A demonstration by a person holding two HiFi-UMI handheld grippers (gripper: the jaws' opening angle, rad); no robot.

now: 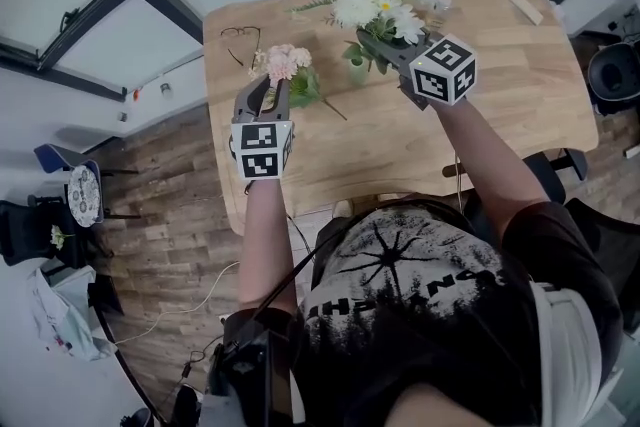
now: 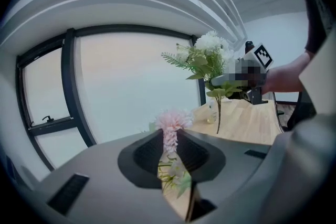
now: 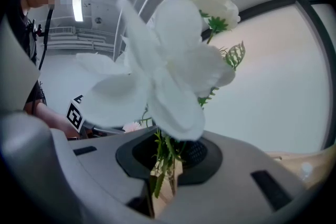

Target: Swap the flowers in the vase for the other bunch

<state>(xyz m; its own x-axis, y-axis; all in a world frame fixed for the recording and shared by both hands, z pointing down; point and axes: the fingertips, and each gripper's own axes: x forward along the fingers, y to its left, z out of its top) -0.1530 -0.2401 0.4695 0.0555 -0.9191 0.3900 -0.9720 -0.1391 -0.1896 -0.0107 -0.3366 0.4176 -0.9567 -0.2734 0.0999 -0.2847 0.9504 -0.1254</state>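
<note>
While both bunches are being held over the pale, grainy wooden table (image 1: 500,95), the left gripper (image 1: 268,93) is clamping its grey jaws on the thin green stems of the pink flowers (image 1: 284,63). Their frilly, rounded heads are poking out above the jaws, and the stem ends are lying hidden behind them. Just left of that bunch, one pair of thin wire glasses (image 1: 241,40) is lying on the table. Further right, a small clear vase (image 2: 211,113) is standing on the wood beside the other bunch's stems. It is too small to tell what it is holding. The right gripper (image 1: 388,50) is squeezing the stems of the white flowers (image 1: 372,3), a fuller bunch of soft petals and fern-like leaves. In its own view the blooms are blurring and covering much of the scene. One plain wooden block (image 1: 524,5) is sitting near the far right corner. Two bunches and two grippers are showing.
</note>
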